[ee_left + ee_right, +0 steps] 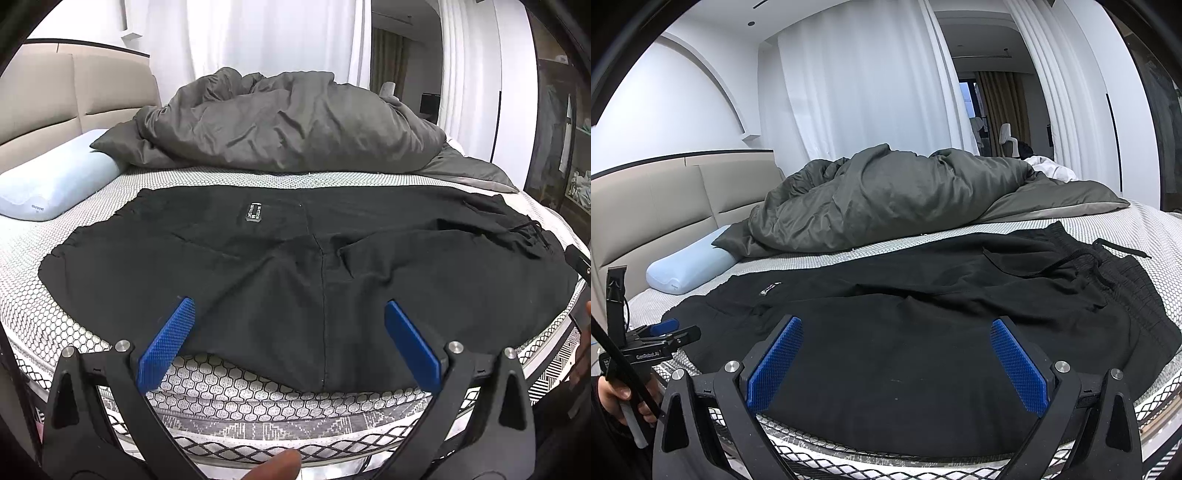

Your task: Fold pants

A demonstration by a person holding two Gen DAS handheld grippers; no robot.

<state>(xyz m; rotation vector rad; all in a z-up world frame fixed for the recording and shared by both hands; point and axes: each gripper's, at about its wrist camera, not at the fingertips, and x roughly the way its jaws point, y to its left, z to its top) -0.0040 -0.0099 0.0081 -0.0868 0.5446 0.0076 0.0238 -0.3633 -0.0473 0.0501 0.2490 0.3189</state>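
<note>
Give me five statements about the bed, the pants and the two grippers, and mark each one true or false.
1. The black pants lie spread on the mattress. True.
2. The left gripper is shut on the pants. False: its jaws stand wide open, gripping nothing.
3. A grey duvet is bunched up behind the pants. True.
4. The pillow is red. False: it is light blue.
5. The right gripper holds the drawstring. False: it is open and the drawstring lies loose near the waistband.
</note>
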